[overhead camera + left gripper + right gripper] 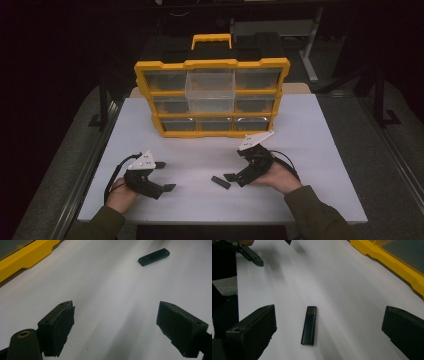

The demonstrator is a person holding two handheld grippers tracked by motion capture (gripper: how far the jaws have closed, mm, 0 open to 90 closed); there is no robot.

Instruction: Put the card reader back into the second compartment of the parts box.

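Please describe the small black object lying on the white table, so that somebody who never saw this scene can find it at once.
Start at the yellow drawer organizer standing at the back of the white table. Come toward the person to the right gripper, whose jaws stand open. The small black stick lies flat between them, like a USB drive, the only loose thing on the table.

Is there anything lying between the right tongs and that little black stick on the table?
Nothing visible. The black stick lies flat on bare white table, in front of the open right tongs and in line with the gap between the jaws.
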